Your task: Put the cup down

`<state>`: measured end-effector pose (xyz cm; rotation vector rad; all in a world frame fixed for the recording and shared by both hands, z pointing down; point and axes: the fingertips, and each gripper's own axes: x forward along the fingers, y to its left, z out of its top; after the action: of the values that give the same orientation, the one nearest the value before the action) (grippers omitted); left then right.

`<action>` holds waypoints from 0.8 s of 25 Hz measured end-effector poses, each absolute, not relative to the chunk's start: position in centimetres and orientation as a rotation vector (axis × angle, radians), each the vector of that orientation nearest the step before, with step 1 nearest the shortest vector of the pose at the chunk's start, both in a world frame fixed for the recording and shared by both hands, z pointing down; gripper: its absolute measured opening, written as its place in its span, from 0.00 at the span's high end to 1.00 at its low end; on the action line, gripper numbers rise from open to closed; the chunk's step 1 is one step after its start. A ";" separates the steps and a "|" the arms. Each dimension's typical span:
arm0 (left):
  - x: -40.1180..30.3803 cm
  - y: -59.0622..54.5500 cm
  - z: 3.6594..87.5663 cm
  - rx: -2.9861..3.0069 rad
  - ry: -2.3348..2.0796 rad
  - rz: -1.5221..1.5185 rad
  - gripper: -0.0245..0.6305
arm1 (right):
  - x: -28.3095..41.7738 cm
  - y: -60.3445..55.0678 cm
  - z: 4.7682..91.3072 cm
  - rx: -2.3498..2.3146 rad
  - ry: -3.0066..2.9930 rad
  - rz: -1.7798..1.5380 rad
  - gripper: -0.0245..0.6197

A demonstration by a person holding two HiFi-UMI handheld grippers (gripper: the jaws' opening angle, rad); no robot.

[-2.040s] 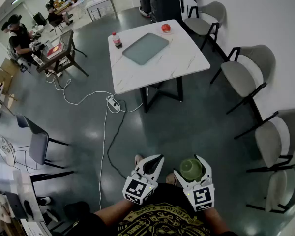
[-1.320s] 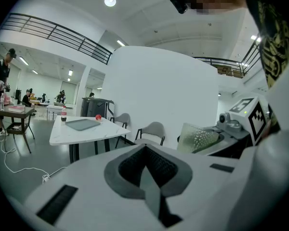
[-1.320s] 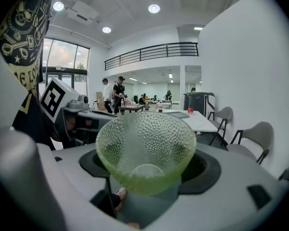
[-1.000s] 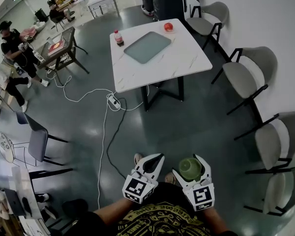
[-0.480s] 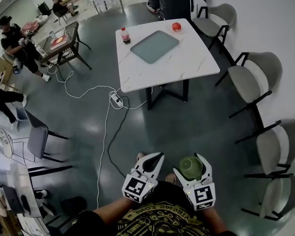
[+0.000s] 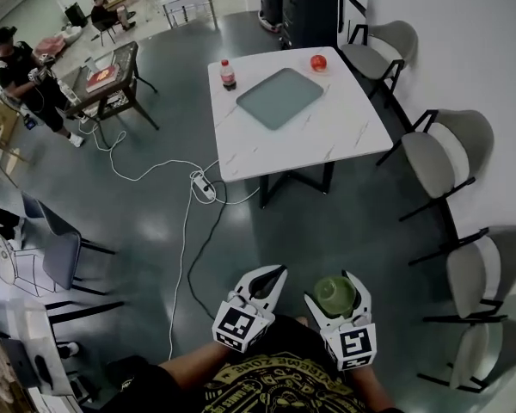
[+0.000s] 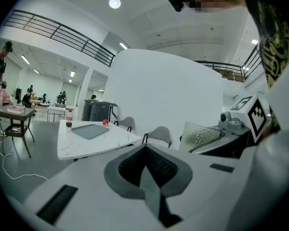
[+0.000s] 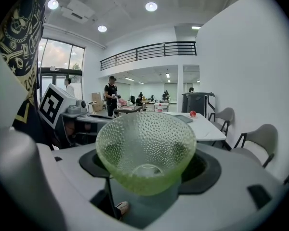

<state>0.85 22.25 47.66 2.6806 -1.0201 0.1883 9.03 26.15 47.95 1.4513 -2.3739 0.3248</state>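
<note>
Carrying step in hand, set-down not yet begun. Green dimpled cup (image 8: 145, 148) clamped upright, mouth up, in the jaws of the right gripper (image 8: 147, 179), seen from the head view (image 6: 334, 291) low over the floor and well short of the counter (image 6: 344, 136). Left gripper (image 6: 271, 275) equally far from the counter, jaws pressed together on nothing, confirmed in its own view (image 7: 144, 162).

On the counter: a grey tray (image 6: 280, 98) towards the far side, a bottle (image 6: 228, 74) at the far left corner, a small red round thing (image 6: 318, 62) at the far right corner. Nothing visible on the near half of the counter, so probably the easiest landing spot. A white cable (image 6: 185, 231) trailing across the floor off the counter's left side, with a power strip (image 6: 203, 185) by its near left leg.

Next, most likely: close the gap to the counter, passing right of the cable. Bring the cup over the near half of the counter, keep it level, lower until the base sits flat. Only then part the right jaws and draw back from the counter without nudging the rim
</note>
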 end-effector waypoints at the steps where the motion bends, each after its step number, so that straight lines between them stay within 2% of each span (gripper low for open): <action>1: 0.5 21.7 47.5 2.684 -1.014 0.188 0.97 | 8.7 25.6 47.8 1.460 -2.372 0.322 0.36; 20: -4.1 14.4 46.7 2.707 -0.900 0.140 0.97 | 4.1 17.6 44.8 1.594 -2.242 0.264 0.36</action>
<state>-4.07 14.38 46.68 2.7066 -0.9000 0.1395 4.11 17.61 44.83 1.5943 -2.2418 0.2638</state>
